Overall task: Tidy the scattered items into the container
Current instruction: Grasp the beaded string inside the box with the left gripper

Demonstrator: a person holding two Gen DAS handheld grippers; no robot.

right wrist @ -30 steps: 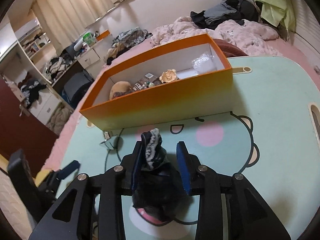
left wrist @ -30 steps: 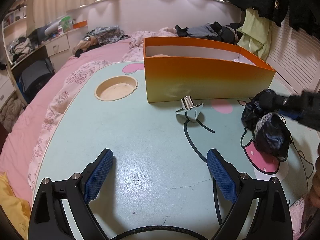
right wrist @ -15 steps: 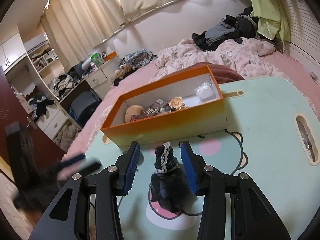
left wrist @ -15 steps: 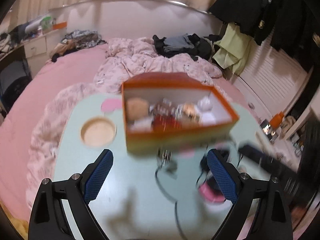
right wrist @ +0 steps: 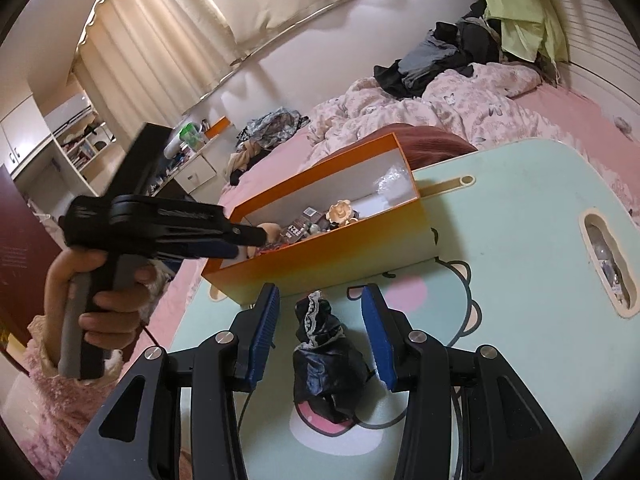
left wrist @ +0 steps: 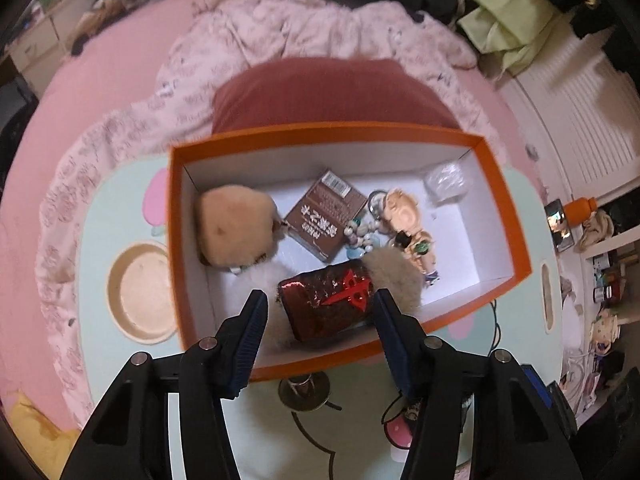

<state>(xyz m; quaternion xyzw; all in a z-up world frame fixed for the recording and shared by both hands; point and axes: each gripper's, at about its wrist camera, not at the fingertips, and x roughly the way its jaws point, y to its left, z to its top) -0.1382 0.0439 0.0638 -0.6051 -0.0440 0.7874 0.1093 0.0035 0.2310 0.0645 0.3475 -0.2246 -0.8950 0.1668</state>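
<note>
While the orange box (left wrist: 504, 216) sits on the table (right wrist: 520, 240) | left gripper (left wrist: 318, 312) hovers above it, jaws apart, empty | right gripper (right wrist: 318, 322) nearer, jaws apart astride the upright black pouch (right wrist: 324, 356), untouched.

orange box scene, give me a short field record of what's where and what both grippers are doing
container: orange cardboard box, open top, on the mint-green table
inside: beige plush, brown printed packet, dark red pouch
outside: black lace-trimmed cloth bundle, shiny metal piece by the near wall
left gripper: open, above the box
right gripper: open, fingers either side of the bundle
</note>
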